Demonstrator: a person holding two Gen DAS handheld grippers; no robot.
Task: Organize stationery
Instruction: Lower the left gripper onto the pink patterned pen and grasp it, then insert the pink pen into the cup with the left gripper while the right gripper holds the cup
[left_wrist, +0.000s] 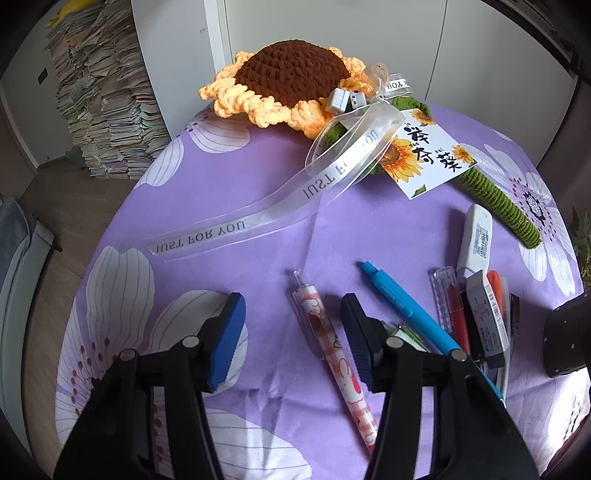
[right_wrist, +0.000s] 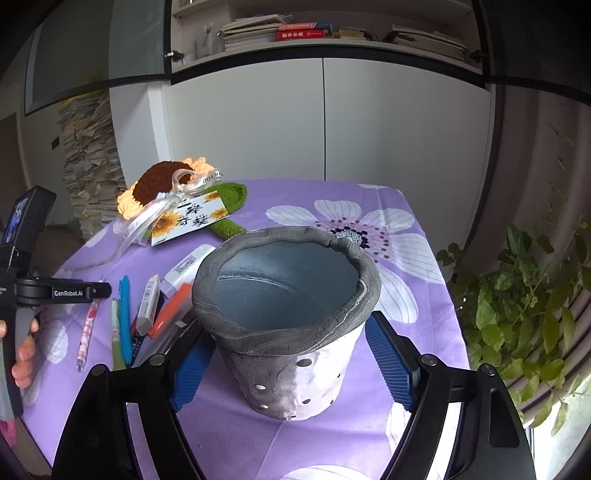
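Observation:
A pink checked pen (left_wrist: 341, 365) lies on the purple cloth between the fingers of my left gripper (left_wrist: 291, 341), which is open just above it; the pen also shows in the right wrist view (right_wrist: 86, 328). A blue pen (left_wrist: 406, 308), an orange pen (left_wrist: 495, 288), an eraser (left_wrist: 487, 325) and a white correction tape (left_wrist: 476, 236) lie in a heap to its right. A grey-rimmed white pen pot (right_wrist: 288, 325) stands upright and empty. My right gripper (right_wrist: 291, 362) is open with a finger on each side of the pot.
A crochet sunflower (left_wrist: 291, 77) with ribbon (left_wrist: 258, 210) and card (left_wrist: 428, 155) lies at the far side of the table. A stack of books (left_wrist: 99, 92) stands on the floor to the left. A leafy plant (right_wrist: 524, 314) stands right of the table.

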